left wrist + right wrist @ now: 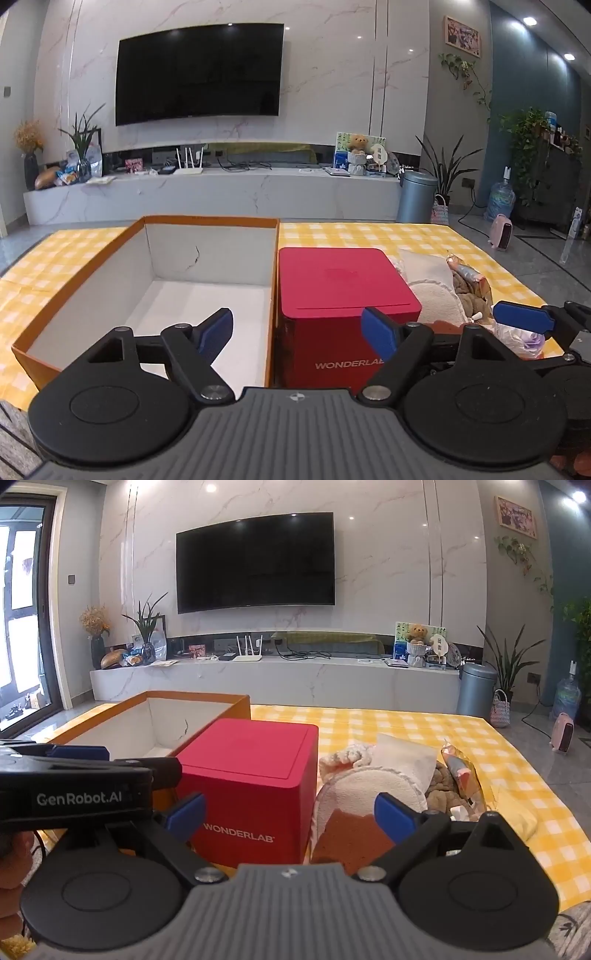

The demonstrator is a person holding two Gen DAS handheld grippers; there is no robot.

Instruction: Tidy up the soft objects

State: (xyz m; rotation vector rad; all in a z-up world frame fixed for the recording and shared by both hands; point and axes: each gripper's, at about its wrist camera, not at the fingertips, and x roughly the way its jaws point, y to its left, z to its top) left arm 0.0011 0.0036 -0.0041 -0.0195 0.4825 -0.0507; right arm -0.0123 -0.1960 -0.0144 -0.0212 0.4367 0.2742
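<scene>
Across the lower half of both views spreads a yellow checked cloth (pixel 406 723), and on it, in the left of the frame, stands the large orange box (pixel 147 258), open-topped and bare inside. Just right of it, its side against the box wall, sits the red box (pixel 255 775), lid shut. Right of that again lies the heap of soft objects (pixel 373 786): a cream plush slipper with a rust sole, a folded white cloth, something brown and furry, and a crinkled snack packet, all pressed together. The slipper's long axis runs roughly away from the camera. The right gripper (pixel 291 816) has its tips wide apart, nothing between them, and the heap lies just ahead and to the right of it, so it is judged the nearer hand for a first pick. The left gripper (pixel 299 328) is likewise spread and empty, aimed at the seam between the two boxes, the heap off to its right.
</scene>
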